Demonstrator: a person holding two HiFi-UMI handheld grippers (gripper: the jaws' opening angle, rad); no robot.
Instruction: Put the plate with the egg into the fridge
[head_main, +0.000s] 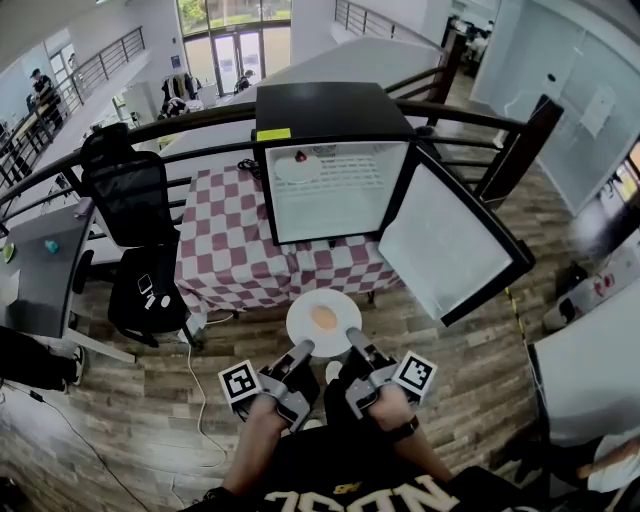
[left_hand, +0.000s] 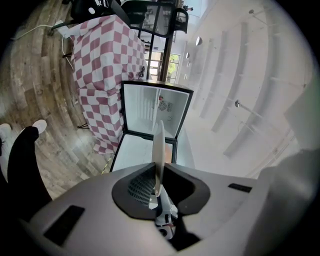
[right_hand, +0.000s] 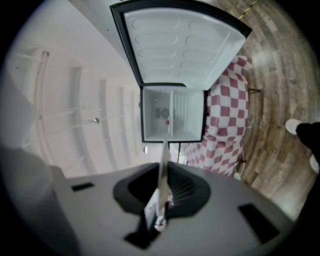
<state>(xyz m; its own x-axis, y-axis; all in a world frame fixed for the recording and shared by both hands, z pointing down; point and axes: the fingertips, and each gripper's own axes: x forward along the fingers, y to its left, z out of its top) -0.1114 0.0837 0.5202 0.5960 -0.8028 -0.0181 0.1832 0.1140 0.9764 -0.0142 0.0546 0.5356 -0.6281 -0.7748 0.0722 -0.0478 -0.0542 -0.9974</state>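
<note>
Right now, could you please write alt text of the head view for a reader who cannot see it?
The left gripper and right gripper each grip the rim of a white plate with an egg, held before an open fridge. The fridge stands on a checked tablecloth, door swung right.

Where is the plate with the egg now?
In the head view, the plate is low at centre, gripped at its near rim by the left tongs and right tongs, in front of the open fridge.
</note>
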